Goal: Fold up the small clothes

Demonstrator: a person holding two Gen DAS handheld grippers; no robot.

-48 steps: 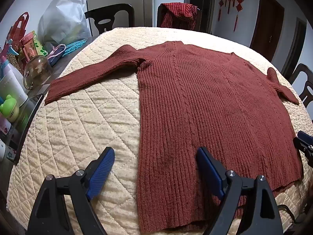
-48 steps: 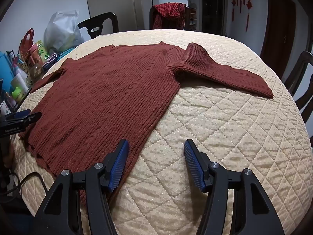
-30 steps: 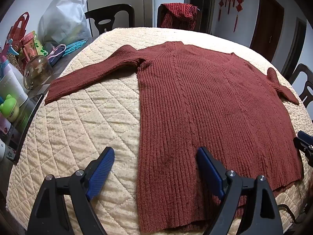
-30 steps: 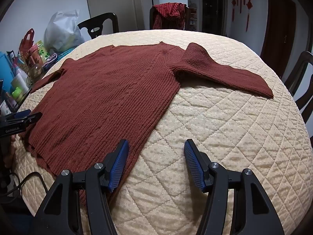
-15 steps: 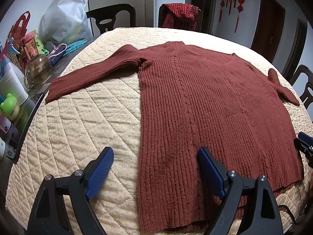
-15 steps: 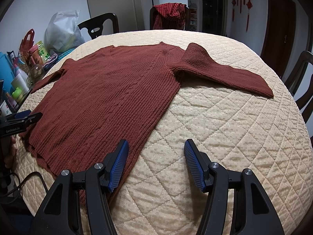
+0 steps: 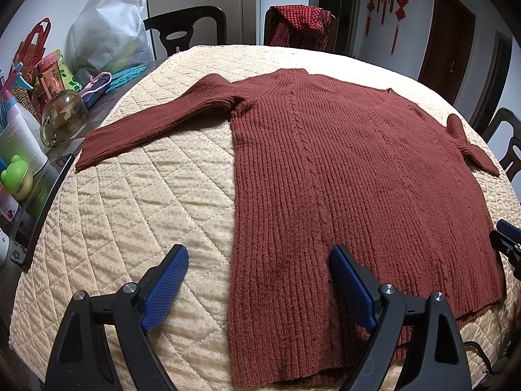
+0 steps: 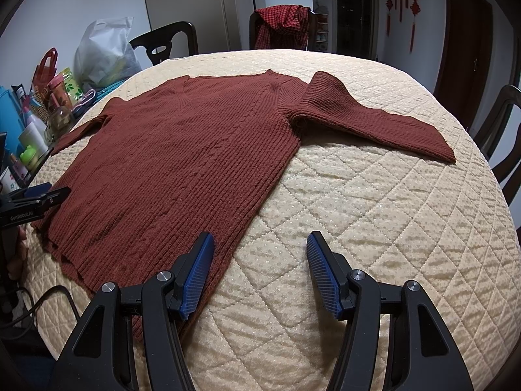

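Left wrist: left gripper [image 7: 259, 282] jaws apart, low over sweater [image 7: 342, 179] hem.

We see bare quilted desk [image 8: 374, 195] right of the sweater [image 8: 182, 163]; bottles and jar [image 7: 62, 117], probably glass, crowd the left edge.

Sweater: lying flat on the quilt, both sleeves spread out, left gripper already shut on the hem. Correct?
Not quite. The left gripper is open, straddling the side edge of the sweater near the hem and holding nothing, as the left wrist view shows. The sweater does lie flat on the quilt, sleeves spread.
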